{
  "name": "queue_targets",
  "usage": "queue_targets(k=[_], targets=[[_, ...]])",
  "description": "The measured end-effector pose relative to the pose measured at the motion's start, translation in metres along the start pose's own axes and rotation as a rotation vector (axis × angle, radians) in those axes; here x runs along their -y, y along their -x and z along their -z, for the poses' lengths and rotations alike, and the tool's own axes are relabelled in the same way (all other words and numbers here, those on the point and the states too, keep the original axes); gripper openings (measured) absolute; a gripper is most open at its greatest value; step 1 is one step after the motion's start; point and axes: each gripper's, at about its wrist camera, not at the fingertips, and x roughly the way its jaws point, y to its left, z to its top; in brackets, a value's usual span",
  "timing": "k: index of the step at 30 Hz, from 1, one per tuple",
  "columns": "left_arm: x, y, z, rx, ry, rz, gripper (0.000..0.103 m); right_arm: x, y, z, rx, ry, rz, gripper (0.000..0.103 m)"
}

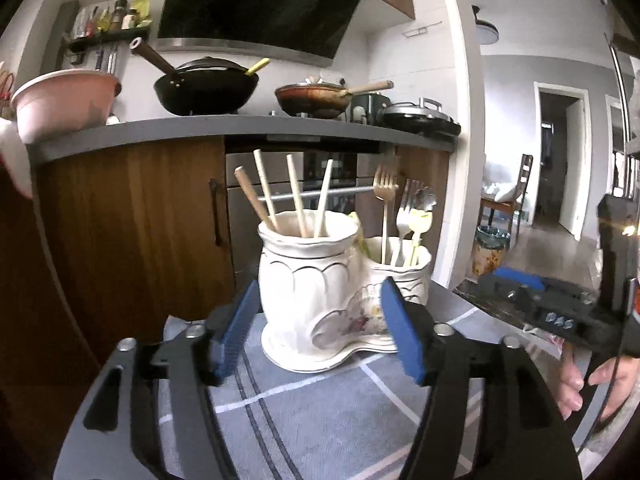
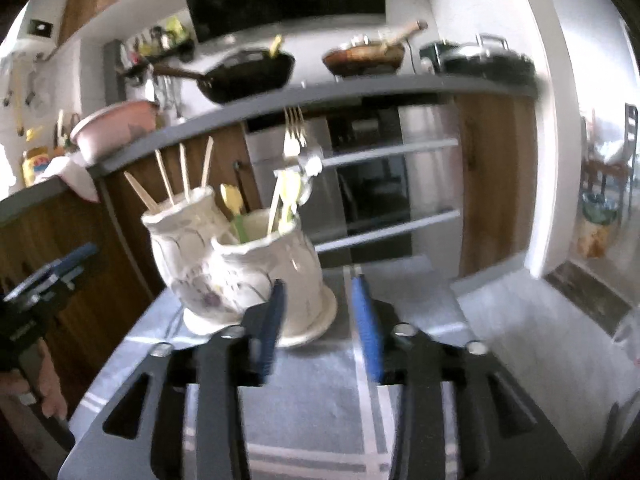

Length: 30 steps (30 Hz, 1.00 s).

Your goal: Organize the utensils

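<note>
Holder stands dead ahead of left gripper, blocking its line. Cloth under both grippers bare. Right gripper: holder ahead-left, open cloth ahead-right.

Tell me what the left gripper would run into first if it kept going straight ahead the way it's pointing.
Most likely the white ceramic utensil holder. It stands straight ahead between the open fingers of the left gripper, on the grey cloth. Nothing shows in between, though depth is hard to judge.

text: none legible | labels: jar label too blurred to read | signs: none
</note>
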Motion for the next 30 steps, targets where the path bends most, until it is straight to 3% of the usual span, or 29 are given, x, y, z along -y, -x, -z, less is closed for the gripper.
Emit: queue_targets(k=[4,8,17,30], targets=[[-0.006,-0.007,0.007,-0.018,0.012,-0.012,0.081,-0.006,0.002,-0.004,0.061,0.046,-0.003,0.075],[-0.007,-0.008,0.011,0.018,-0.005,-0.052,0.095,-0.007,0.0,-0.003,0.083,0.069,-0.002,0.079],[0.0,-0.018,0.021,-0.001,-0.061,-0.055,0.097,-0.013,-0.003,0.001,0.092,0.111,-0.004,0.08],[-0.005,-0.02,0.02,-0.013,-0.029,-0.04,0.097,-0.019,-0.006,0.003,0.084,0.136,0.01,0.08]])
